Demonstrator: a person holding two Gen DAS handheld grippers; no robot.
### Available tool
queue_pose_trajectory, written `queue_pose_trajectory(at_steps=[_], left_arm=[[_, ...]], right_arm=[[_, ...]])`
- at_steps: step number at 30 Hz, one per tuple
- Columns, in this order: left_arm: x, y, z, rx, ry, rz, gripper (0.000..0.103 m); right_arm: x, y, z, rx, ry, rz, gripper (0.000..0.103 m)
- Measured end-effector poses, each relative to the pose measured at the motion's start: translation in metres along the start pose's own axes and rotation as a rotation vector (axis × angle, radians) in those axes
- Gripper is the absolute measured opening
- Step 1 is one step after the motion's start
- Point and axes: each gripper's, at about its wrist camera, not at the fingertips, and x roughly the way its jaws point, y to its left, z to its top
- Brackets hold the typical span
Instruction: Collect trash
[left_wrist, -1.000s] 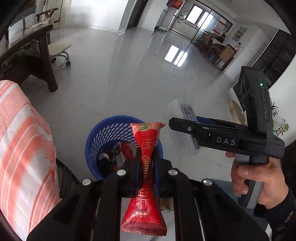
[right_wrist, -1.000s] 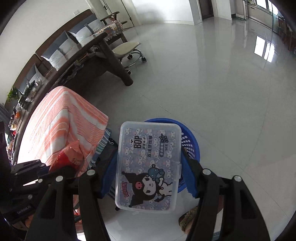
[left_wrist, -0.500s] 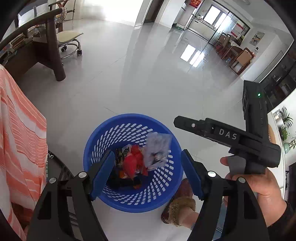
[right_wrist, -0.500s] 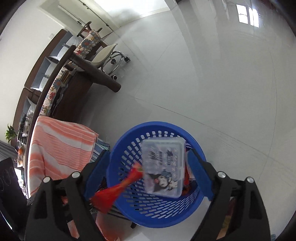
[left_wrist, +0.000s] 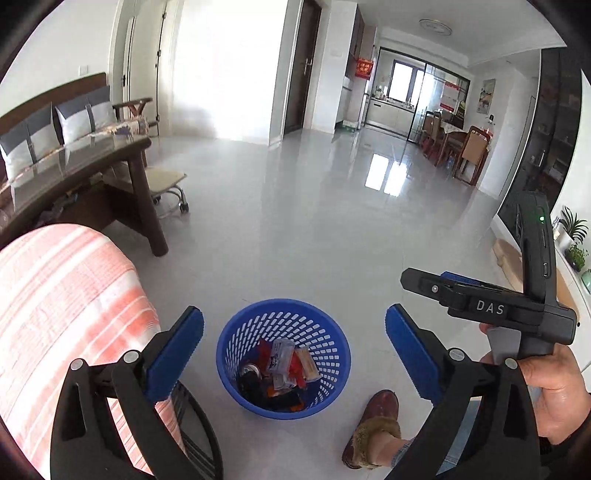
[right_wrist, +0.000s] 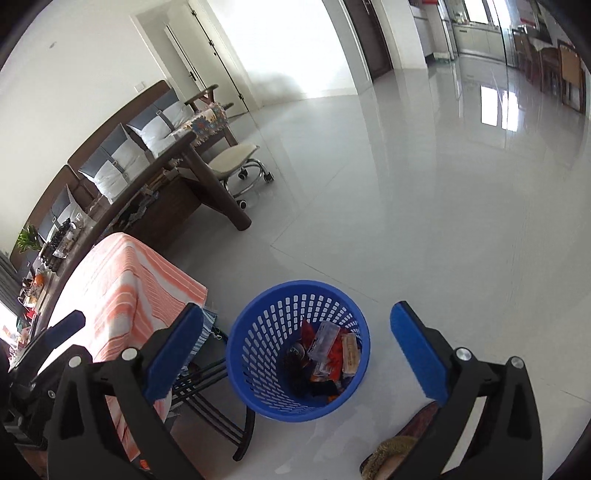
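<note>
Both up over the round blue perforated plastic basket (left_wrist: 283, 356) on the glossy grey floor. Left gripper (left_wrist: 294, 349) and right gripper (right_wrist: 296, 350) just been opening, jaws wide apart, nothing between. Clear plastic box (left_wrist: 279, 353) and red wrapper (right_wrist: 334, 353) lying inside with other trash.

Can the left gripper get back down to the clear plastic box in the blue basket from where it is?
Probably yes. The left gripper is open and empty above the blue perforated plastic basket, whose top is uncovered. The clear plastic box lies on top of the other trash, with nothing between.
</note>
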Motion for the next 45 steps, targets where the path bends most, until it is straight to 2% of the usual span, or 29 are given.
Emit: queue_pose_trajectory(at_steps=[3,5,7,8,11,15,20,24,32,45], left_arm=[[-0.031,-0.015,-0.006,0.04,-0.007,0.068,0.098],[-0.05,-0.023,-0.011,0.065,-0.046,0.113,0.098],[-0.066,-0.028,-0.016,0.083,-0.069,0.163,0.098],[-0.071,-0.03,-0.017,0.081,-0.065,0.169,0.098],[-0.08,-0.03,-0.019,0.057,-0.03,0.154,0.098],[-0.086,-0.027,-0.022,0.037,0.011,0.161,0.098],[-0.085,-0.017,-0.019,-0.011,0.075,0.146,0.098],[-0.083,-0.017,-0.02,0.011,0.105,0.14,0.098],[-0.082,-0.017,-0.021,0.01,0.119,0.145,0.098],[-0.081,-0.009,-0.021,-0.008,0.125,0.174,0.098]], right_arm=[[-0.044,0.017,-0.018,-0.056,-0.075,-0.049,0.099],[-0.072,0.03,-0.032,-0.095,-0.152,-0.091,0.099],[-0.097,0.039,-0.044,-0.101,-0.237,-0.069,0.099],[-0.103,0.04,-0.047,-0.087,-0.243,-0.048,0.098],[-0.095,0.038,-0.048,-0.044,-0.102,-0.062,0.098],[-0.106,0.054,-0.054,-0.114,-0.116,-0.143,0.098],[-0.105,0.075,-0.061,-0.168,-0.015,-0.193,0.098],[-0.102,0.079,-0.071,-0.168,0.056,-0.213,0.098],[-0.107,0.088,-0.076,-0.176,0.086,-0.218,0.098],[-0.109,0.09,-0.076,-0.186,0.083,-0.229,0.098]])
